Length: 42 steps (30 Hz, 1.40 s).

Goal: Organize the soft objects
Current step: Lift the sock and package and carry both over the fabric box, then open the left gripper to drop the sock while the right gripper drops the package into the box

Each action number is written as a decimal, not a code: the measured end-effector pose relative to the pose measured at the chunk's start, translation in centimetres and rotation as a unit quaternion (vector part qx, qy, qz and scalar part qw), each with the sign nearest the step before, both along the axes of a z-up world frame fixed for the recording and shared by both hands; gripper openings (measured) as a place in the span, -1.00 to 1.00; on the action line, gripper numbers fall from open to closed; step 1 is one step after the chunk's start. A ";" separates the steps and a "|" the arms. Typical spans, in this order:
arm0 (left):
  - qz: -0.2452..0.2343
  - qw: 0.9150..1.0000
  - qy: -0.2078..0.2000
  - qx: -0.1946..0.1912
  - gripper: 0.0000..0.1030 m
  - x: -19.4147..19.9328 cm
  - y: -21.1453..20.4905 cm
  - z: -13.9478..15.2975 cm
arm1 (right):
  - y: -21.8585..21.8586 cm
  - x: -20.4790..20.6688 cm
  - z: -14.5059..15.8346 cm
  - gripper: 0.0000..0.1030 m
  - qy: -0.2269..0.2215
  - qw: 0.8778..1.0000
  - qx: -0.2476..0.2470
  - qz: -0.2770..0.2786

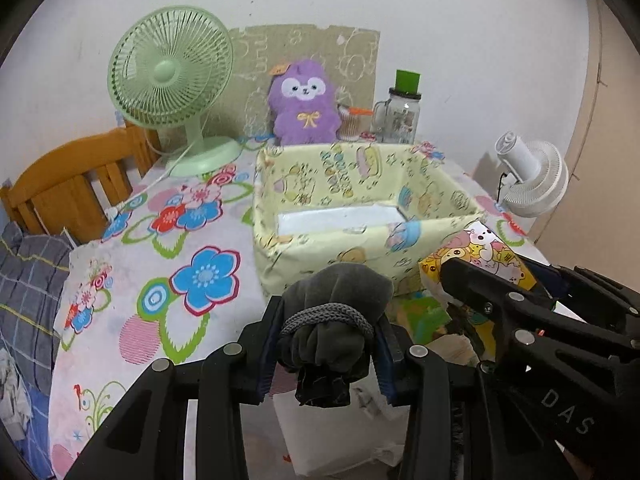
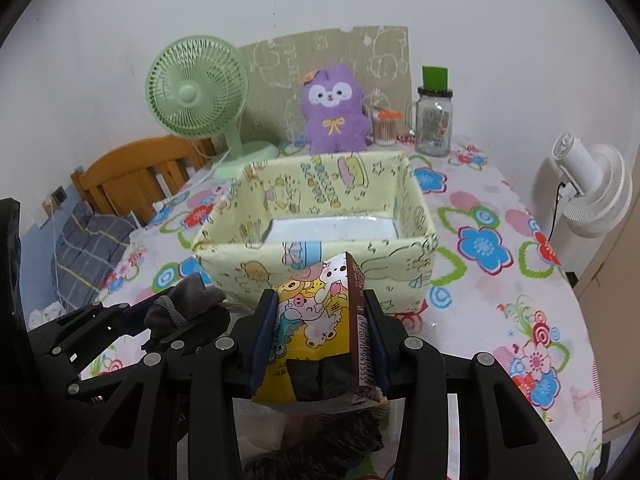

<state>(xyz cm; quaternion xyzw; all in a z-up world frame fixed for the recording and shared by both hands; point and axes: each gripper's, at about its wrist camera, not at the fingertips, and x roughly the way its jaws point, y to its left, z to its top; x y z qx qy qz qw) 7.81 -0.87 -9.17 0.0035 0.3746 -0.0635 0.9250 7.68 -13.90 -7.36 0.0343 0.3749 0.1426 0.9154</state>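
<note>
Left gripper (image 1: 326, 344) pinches grey pouch (image 1: 334, 320) at its cord-tied neck; soft, light, squashes. Right gripper (image 2: 320, 344) clamps cartoon pack (image 2: 316, 320) by its sides, probably light tissues. Both are just short of empty bin (image 2: 312, 256).

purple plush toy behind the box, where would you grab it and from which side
Grip the purple plush toy across its round head, coming down from above. It sits upright against the wall board, with the yellow fabric box right in front hiding its base, so front and back approaches look blocked. The head is narrow and soft.
</note>
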 end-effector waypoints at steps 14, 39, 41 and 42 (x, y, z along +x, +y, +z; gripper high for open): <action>-0.014 0.999 -0.037 -0.001 -0.20 -0.3 -2.0 4.2 | -1.6 -0.5 4.6 -0.13 -0.045 0.999 -0.001 -0.005; -0.007 0.998 -0.059 0.004 -0.19 5.4 -3.4 5.8 | -2.5 5.3 5.6 -0.12 -0.064 0.998 0.010 -0.024; -0.005 0.999 -0.054 0.003 -0.19 6.2 -3.3 5.5 | -2.4 6.1 5.3 -0.12 -0.059 0.998 0.010 -0.026; -0.003 0.999 -0.052 0.002 -0.19 6.5 -3.2 5.3 | -2.4 6.5 5.0 -0.12 -0.056 0.998 0.010 -0.027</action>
